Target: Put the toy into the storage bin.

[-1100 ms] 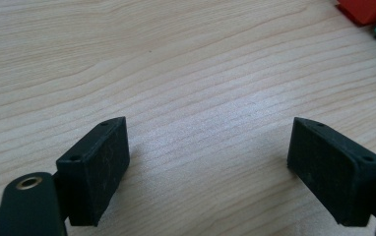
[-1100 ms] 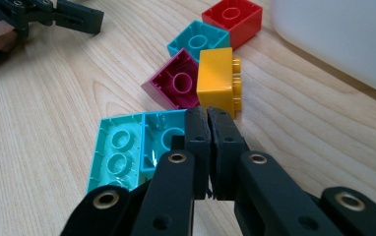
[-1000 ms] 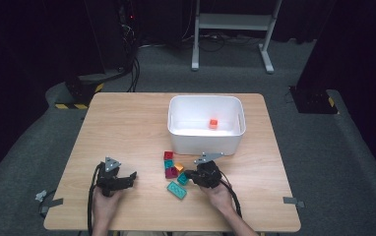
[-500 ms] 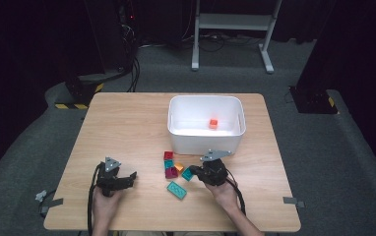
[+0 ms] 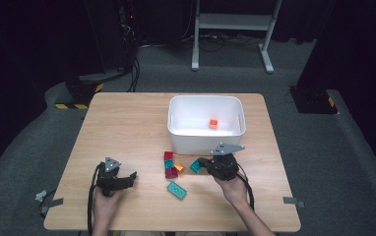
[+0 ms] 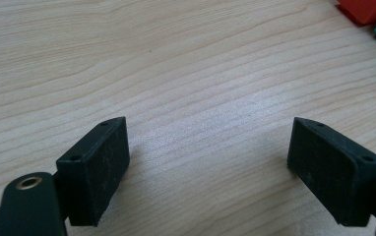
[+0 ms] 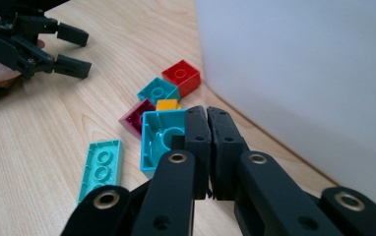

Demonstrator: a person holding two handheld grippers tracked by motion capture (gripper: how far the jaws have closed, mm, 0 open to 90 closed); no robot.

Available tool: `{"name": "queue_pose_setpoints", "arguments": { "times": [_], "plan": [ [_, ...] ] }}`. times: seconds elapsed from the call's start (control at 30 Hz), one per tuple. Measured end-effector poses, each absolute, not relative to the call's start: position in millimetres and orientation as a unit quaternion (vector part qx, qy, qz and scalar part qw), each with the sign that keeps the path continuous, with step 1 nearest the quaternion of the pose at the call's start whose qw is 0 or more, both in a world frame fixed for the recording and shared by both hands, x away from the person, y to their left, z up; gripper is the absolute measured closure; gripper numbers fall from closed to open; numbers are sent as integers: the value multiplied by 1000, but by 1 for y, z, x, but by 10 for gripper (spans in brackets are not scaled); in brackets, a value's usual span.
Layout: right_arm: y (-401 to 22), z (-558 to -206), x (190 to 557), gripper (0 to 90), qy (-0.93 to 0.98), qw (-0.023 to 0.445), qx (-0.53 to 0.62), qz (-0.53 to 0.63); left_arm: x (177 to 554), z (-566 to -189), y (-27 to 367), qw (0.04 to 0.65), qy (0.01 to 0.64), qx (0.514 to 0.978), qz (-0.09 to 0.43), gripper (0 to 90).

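Where tool pinches, teal brick apparently beside jaws

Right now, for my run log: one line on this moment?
right gripper: shut on teal brick, lifted | left gripper: open, idle | bin: one orange brick

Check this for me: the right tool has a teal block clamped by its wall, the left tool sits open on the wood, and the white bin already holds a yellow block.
One thing is off: the block in the white bin is orange-red, not yellow, as the high view shows. The rest holds: the right tool pinches the teal block by its wall, and the left tool sits open on the wood.
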State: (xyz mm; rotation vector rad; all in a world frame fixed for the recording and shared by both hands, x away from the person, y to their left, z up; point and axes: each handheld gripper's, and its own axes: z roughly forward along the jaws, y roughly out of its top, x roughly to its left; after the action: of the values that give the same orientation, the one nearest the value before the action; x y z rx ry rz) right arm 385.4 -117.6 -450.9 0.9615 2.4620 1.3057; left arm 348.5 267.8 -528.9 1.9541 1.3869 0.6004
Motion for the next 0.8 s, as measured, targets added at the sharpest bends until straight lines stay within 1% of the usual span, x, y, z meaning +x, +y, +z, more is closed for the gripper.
{"name": "queue_pose_setpoints", "arguments": {
  "times": [0.23, 0.57, 0.8],
  "plan": [
    [-128, -432, 385, 880, 829, 113, 320, 444, 349, -529, 268, 329, 530, 747, 230, 161],
    [-135, -415, 387, 882, 828, 117, 317, 447, 349, -529, 268, 329, 530, 747, 229, 161],
    [-145, -394, 390, 883, 819, 126, 324, 457, 349, -529, 268, 330, 530, 747, 229, 161]
  ]
}}
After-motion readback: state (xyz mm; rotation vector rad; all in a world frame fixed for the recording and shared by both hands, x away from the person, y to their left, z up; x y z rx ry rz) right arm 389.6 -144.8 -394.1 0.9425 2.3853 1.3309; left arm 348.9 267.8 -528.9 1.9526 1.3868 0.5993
